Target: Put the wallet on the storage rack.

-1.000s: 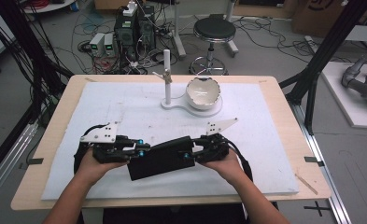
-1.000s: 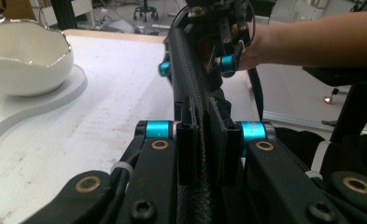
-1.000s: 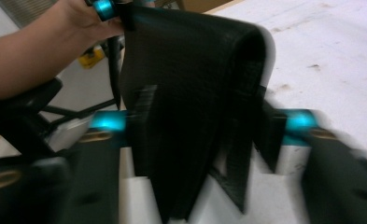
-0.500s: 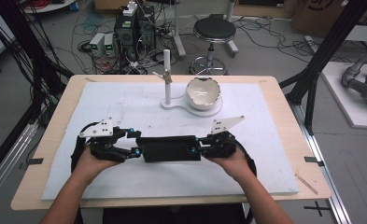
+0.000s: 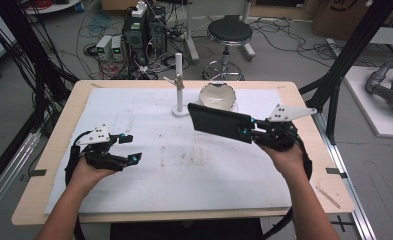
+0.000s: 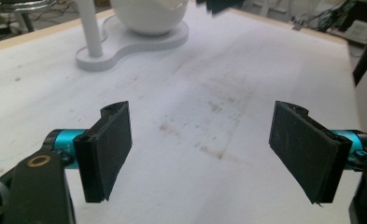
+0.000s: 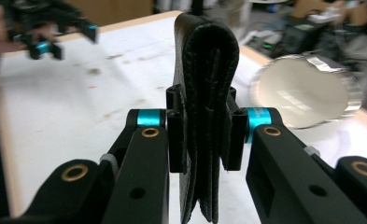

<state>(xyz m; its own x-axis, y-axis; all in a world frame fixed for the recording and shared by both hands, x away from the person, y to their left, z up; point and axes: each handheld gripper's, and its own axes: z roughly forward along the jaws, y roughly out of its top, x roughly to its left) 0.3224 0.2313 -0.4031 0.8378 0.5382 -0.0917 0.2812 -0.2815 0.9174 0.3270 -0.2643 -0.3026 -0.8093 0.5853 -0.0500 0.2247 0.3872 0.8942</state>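
At the near side of the table point(image 5: 59, 200), the person's left hand point(image 5: 86, 172) is holding the left gripper point(image 5: 126, 149) low over the white mat point(image 5: 194, 165). Its jaws are standing wide apart with nothing between them; in the left gripper view the stained mat is showing in the gap between the two black pads point(image 6: 110, 149).

A little farther, on the right side, the right hand point(image 5: 284, 155) is holding the right gripper point(image 5: 248, 127) above the mat. Its jaws are pressing on a black wallet point(image 5: 219, 122), which is hanging in the air and pointing toward the middle of the table. In the right gripper view the wallet point(image 7: 204, 84) is standing on its edge between the jaws, with the folded spine on top and the layers visible below.

The wallet is looking like soft leather, light and a bit flexible, not fragile. Because it is folded, I think it can open or slip if it is taken by one leaf only; taking it across all the layers, near the fold, is probably safest.

Behind the wallet, the white bowl point(image 5: 216, 96) is sitting on a white stand point(image 5: 180, 111) with an upright post point(image 5: 178, 75). Beyond the table, a stool point(image 5: 230, 32) and some electronic boxes point(image 5: 144, 30) are standing on the floor.
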